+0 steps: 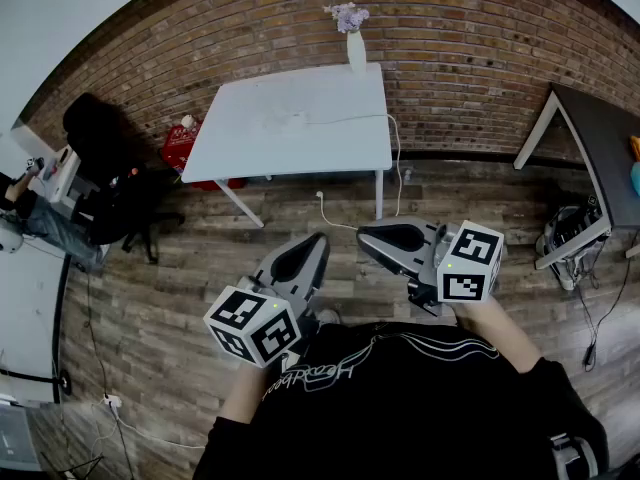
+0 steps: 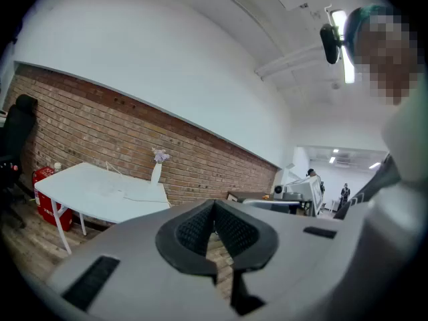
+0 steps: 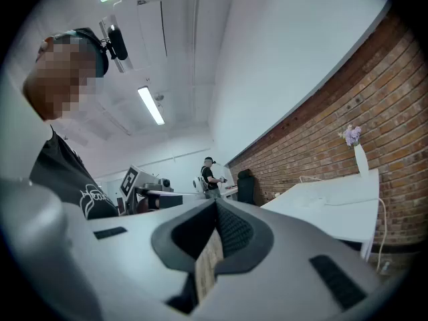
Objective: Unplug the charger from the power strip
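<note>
Two grey claws [image 1: 318, 240] [image 1: 364, 234], ribbed black pads [image 2: 197, 230]

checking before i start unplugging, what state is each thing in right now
left claw: shut, empty
right claw: shut, empty
vase: upright at the white table's far edge, flowers in it
white cable: hangs off the table's edge towards the floor

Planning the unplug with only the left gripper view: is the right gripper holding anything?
Observer: No, the right gripper is shut with nothing between its jaws.
Operator: Where does the cable on the table go?
Observer: The white cable runs off the white table at its right edge and hangs to the floor.
Operator: Are we close to it?
Observer: No. In the head view the left gripper sits by the person's black shirt, with floor between it and the table.
</note>
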{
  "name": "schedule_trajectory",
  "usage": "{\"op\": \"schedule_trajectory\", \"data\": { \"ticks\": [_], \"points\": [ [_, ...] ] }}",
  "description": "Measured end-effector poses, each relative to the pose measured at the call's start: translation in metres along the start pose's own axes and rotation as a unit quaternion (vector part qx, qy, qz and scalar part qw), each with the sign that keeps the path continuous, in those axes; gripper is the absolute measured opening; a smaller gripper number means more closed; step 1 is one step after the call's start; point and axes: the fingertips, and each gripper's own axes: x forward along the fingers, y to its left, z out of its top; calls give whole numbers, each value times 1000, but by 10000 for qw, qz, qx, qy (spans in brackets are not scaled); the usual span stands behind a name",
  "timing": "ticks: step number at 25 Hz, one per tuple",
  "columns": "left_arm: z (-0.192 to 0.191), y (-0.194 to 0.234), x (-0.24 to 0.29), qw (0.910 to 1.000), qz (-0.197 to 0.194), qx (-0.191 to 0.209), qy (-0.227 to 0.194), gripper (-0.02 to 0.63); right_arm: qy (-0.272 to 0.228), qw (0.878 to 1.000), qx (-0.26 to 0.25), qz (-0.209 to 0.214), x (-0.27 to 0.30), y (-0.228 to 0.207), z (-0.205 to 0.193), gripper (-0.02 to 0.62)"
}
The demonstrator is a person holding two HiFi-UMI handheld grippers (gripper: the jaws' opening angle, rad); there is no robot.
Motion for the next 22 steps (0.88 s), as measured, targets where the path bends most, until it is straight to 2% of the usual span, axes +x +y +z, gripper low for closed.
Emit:
{"op": "schedule_trajectory", "data": {
  "ticks": [11, 17, 22],
  "points": [
    [-12, 1, -12, 9998, 161, 86, 86, 3, 102, 9998, 174, 31, 8, 1, -14, -3],
    [-8, 34, -18, 9996, 285, -80, -4, 3, 195, 9994, 289, 71, 33, -10, -18, -2],
    [1, 74, 2, 9994, 263, -212, -57, 3, 271, 9991, 322, -61, 55, -43, -15, -2]
  ]
}}
